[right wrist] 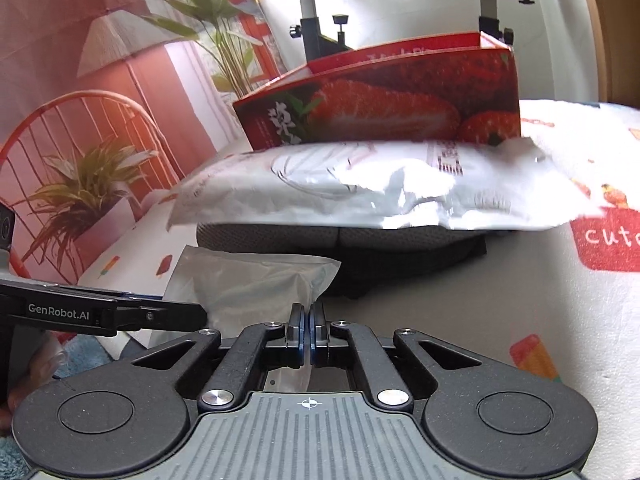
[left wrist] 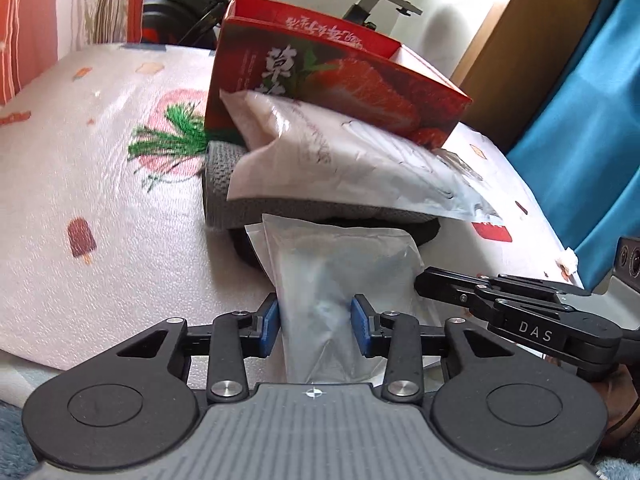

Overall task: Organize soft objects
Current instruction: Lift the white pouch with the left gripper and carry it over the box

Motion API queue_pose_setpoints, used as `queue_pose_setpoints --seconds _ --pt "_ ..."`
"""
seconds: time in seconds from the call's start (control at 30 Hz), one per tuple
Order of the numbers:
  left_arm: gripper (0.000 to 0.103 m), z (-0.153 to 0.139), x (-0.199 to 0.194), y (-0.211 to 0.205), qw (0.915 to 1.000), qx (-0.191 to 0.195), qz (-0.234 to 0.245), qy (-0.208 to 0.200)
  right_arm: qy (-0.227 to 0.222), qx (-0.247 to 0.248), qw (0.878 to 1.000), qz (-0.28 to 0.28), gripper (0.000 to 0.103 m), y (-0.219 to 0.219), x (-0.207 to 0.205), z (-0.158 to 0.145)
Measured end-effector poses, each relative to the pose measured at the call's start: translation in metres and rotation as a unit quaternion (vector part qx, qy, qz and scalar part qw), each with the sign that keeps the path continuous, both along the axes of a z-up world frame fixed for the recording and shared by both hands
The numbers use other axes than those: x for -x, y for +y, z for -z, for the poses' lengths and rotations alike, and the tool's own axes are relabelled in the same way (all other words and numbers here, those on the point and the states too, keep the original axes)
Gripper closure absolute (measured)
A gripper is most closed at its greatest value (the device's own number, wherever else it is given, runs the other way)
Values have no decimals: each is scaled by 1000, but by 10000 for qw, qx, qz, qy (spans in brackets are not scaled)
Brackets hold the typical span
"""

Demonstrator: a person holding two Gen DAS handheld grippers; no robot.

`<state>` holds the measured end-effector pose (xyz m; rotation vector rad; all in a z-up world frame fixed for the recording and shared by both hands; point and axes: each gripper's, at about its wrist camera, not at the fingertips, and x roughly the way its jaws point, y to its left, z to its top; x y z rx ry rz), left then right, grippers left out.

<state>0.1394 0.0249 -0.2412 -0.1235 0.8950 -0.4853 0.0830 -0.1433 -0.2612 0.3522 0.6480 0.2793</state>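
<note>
A small clear plastic packet (left wrist: 340, 276) lies on the patterned table mat in front of a grey cushion (left wrist: 224, 196). My left gripper (left wrist: 316, 322) is closed on the packet's near end, its blue pads pressing both sides. My right gripper (right wrist: 307, 332) has its pads together, pinching the packet's edge (right wrist: 256, 280). A larger white plastic bag (left wrist: 340, 168) rests on the cushion and leans against a red strawberry box (left wrist: 320, 80). The bag (right wrist: 380, 188), cushion (right wrist: 320, 236) and box (right wrist: 392, 100) also show in the right wrist view.
The table mat (left wrist: 100, 168) has popsicle and strawberry prints. An exercise bike (right wrist: 320, 28) stands behind the table. A blue curtain (left wrist: 580, 120) and wooden panel (left wrist: 520, 40) are on the right. A printed backdrop with plants (right wrist: 100, 120) is on the left.
</note>
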Motion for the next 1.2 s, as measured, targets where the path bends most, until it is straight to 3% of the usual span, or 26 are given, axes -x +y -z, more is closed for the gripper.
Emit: queue_pose_setpoints --seconds 0.37,0.73,1.0,1.2 --pt "62 -40 29 3 9983 -112 235 -521 -369 25 9993 -69 100 4 30 -37" --pt "62 -65 40 4 9948 40 290 -978 -769 168 9969 26 100 4 40 -69" --pt "62 -91 6 4 9936 398 341 -998 -940 -18 9954 173 100 -13 14 -103" --pt "62 -111 -40 -8 9908 509 509 -1150 -1010 74 9948 135 100 -35 -31 -131"
